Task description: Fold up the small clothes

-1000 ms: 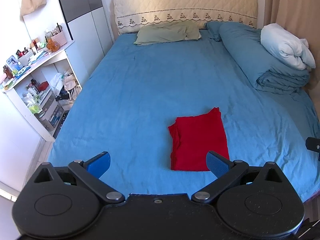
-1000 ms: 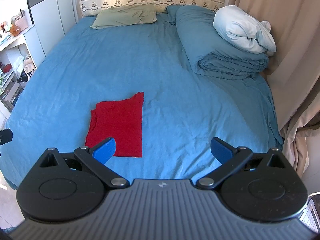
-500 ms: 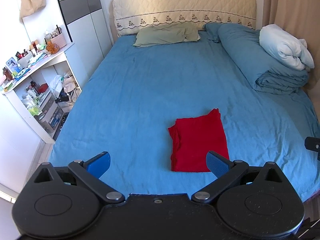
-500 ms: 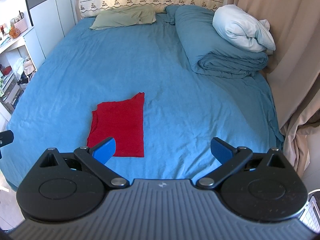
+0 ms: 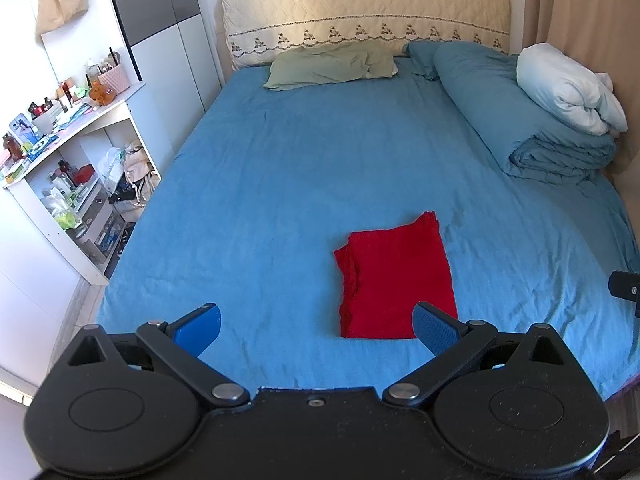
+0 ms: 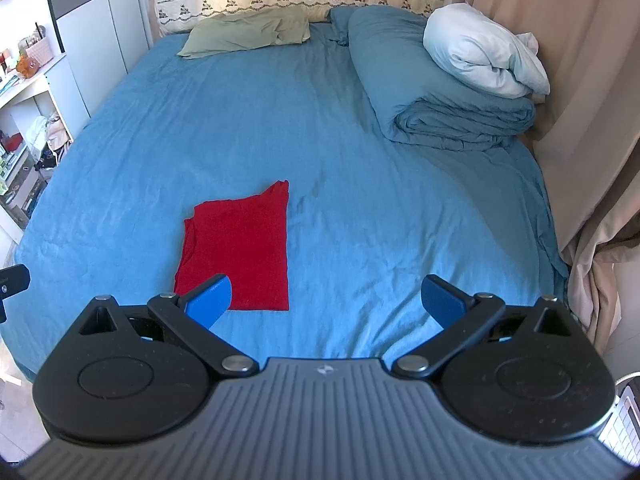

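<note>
A small red garment (image 5: 396, 276) lies folded into a flat rectangle on the blue bed sheet (image 5: 280, 184), near the foot of the bed. It also shows in the right wrist view (image 6: 240, 252). My left gripper (image 5: 316, 328) is open and empty, held above the bed's near edge, with the garment just ahead and to its right. My right gripper (image 6: 326, 300) is open and empty too, with the garment ahead and to its left. Neither gripper touches the cloth.
A rolled blue duvet (image 5: 520, 120) with a white pillow (image 5: 568, 88) lies along the bed's right side. A green pillow (image 5: 332, 66) lies at the headboard. A cluttered white shelf (image 5: 76, 168) stands left of the bed. Beige curtains (image 6: 580, 100) hang on the right.
Both grippers have drawn back slightly from the bed; the red garment lies still. Both stay open.
</note>
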`<state>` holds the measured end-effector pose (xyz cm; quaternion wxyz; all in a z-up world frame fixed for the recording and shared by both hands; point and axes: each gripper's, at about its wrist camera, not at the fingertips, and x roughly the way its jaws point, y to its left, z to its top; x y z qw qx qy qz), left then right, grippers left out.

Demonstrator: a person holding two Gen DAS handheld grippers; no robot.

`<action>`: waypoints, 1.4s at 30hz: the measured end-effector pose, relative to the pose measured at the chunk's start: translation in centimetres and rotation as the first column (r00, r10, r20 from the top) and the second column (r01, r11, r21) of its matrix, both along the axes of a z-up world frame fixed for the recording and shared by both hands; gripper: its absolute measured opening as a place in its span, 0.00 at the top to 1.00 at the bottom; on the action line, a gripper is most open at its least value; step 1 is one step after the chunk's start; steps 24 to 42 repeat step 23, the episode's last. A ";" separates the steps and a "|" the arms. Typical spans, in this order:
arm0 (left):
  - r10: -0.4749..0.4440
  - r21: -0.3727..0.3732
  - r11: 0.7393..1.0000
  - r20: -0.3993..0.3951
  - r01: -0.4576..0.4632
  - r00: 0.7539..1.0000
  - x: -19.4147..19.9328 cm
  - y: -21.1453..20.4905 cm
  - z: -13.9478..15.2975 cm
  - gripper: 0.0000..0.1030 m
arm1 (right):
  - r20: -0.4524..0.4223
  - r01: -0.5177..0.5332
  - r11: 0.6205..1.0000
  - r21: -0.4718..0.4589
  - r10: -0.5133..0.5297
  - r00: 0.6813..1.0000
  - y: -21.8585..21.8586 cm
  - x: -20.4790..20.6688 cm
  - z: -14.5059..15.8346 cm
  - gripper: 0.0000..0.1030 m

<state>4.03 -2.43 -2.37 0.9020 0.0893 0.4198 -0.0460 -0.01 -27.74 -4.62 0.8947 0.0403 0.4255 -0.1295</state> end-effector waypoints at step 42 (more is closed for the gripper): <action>0.005 -0.002 1.000 0.011 -0.005 1.000 0.0 0.8 0.0 0.00 | 0.001 -0.003 1.000 0.006 0.003 1.000 0.0 0.1 0.1 0.00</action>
